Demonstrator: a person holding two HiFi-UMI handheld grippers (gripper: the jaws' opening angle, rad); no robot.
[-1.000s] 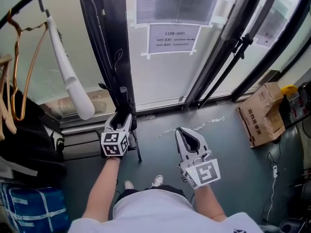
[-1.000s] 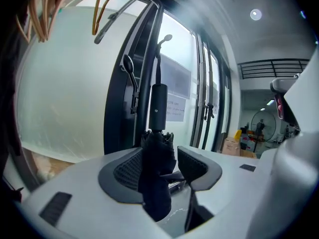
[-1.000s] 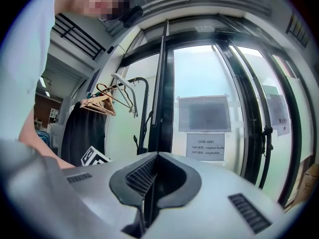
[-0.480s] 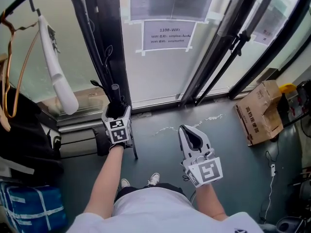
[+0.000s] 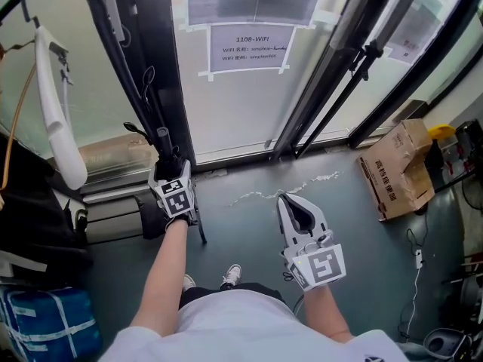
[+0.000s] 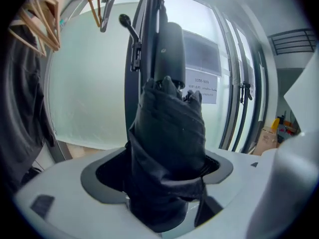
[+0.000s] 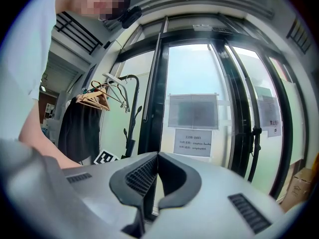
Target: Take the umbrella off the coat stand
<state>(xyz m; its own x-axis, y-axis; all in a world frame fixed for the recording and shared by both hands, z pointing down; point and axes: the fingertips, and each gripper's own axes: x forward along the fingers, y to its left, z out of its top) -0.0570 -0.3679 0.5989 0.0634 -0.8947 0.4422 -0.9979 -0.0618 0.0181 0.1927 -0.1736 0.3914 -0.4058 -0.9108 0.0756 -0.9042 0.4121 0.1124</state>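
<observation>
Left gripper [image 5: 169,172]: low beside the coat stand, tipped a little downward. Its jaws are opening and stand wide to either side of the umbrella, loose round it rather than clamped.
Umbrella [image 6: 169,133]: black, folded, upright. Its bunched cloth fills the gap between the left jaws, with the round handle [image 6: 169,46] uppermost. It stands close against the stand's pole; whether a hook bears it, I cannot tell.
Coat stand [image 5: 121,47]: black, with a curved arm sweeping overhead. It is just left of the door frame.
Right gripper [image 5: 290,200]: held level in front of the person, well apart from the stand. The jaws are pressed together with nothing between them.
White hanger [image 5: 53,104]: hooked on the stand's arm, hanging down at the left.
Wooden hangers [image 6: 37,14]: a cluster at the upper left of the left gripper view.
Garment [image 5: 30,210]: dark, at the far left.
Door frame [image 5: 155,59]: black uprights with glass panes.
Sign [image 5: 249,47]: white paper taped to the glass.
Box [image 5: 392,176]: cardboard, on the floor at the right, near the glass.
Bag [image 5: 45,323]: blue, on the floor at the lower left.
Floor [image 5: 249,236]: grey, with pale scuffs near the door sill.
</observation>
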